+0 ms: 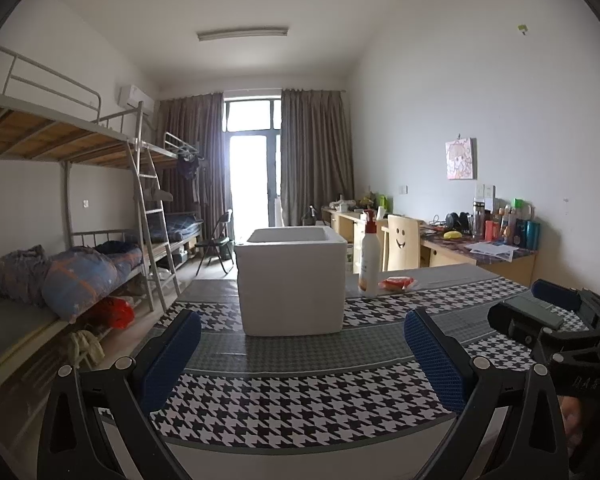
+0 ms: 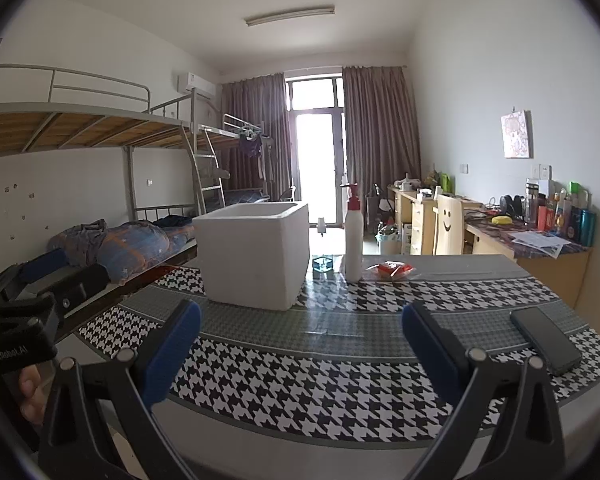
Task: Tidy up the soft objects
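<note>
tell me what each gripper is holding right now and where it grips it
Nothing is held. The left gripper and right gripper are both open and empty above the table.

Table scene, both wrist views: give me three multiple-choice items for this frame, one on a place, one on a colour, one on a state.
1. Where does the red packet lie?
A. inside the white foam box
B. on the table, right of the pump bottle
C. on the dark phone

2. What colour is the pump bottle's top?
A. red
B. green
C. black

3. How do the right gripper's fingers stand?
A. shut on the packet
B. shut on nothing
C. spread apart, holding nothing

Answers:
1 B: the packet rests on the patterned cloth beside the bottle, apart from the white foam box.
2 A: the pump head is red above a white body.
3 C: only cloth shows between the fingers; the left gripper is likewise open.
</note>
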A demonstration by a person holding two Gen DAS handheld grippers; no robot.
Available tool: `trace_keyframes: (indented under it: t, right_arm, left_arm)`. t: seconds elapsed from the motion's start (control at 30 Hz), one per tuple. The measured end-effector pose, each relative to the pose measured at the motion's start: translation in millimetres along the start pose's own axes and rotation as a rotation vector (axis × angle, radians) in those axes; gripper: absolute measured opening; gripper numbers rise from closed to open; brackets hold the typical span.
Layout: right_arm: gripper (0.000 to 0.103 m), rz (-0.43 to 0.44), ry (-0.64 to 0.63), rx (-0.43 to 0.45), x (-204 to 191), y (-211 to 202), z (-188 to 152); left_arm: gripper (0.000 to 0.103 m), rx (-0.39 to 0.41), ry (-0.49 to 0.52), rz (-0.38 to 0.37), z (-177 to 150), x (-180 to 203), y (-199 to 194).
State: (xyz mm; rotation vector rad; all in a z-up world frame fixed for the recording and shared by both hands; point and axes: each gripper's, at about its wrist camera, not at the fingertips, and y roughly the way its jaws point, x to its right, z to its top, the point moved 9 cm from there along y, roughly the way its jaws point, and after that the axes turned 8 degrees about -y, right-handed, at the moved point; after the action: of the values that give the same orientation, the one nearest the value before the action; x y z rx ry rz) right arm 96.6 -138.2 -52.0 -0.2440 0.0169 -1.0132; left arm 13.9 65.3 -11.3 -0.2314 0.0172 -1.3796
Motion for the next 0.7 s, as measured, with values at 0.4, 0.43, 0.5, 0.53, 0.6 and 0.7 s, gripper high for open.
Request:
trace_keyframes:
  t: [0.4,0.43,0.5,0.53,0.6,0.7]
  right_arm:
    - [0.102,-0.002,0.006,-0.002,-2,-3,-3]
    - [0.102,-0.004,0.005,-0.002,-2,-3,-3]
    - [0.102,-0.003,0.006,-0.003,-2,-4,-3]
    - [0.102,-0.003,0.005,-0.002,-2,-4,-3]
    - [0.102,-0.006,0.004,-0.001,-2,-5,-4]
    - [0.102,-0.010,0.005,0.000,0,-7,-4]
  left_arm:
    - [0.102,0.000,-0.010,0.010,-2,-5,-1]
    - [0.102,0.000,-0.010,0.008,-2,-3,-1]
    - [0.102,0.001,-0.006,0.003,-2,-2,-3]
    - [0.102,0.002,-0.004,0.005,-2,-2,-3]
    - [0.102,0.002,-0.005,0.003,-2,-2,-4]
    - [0.102,-0.004,-0.003,0.003,-3,-1,-4]
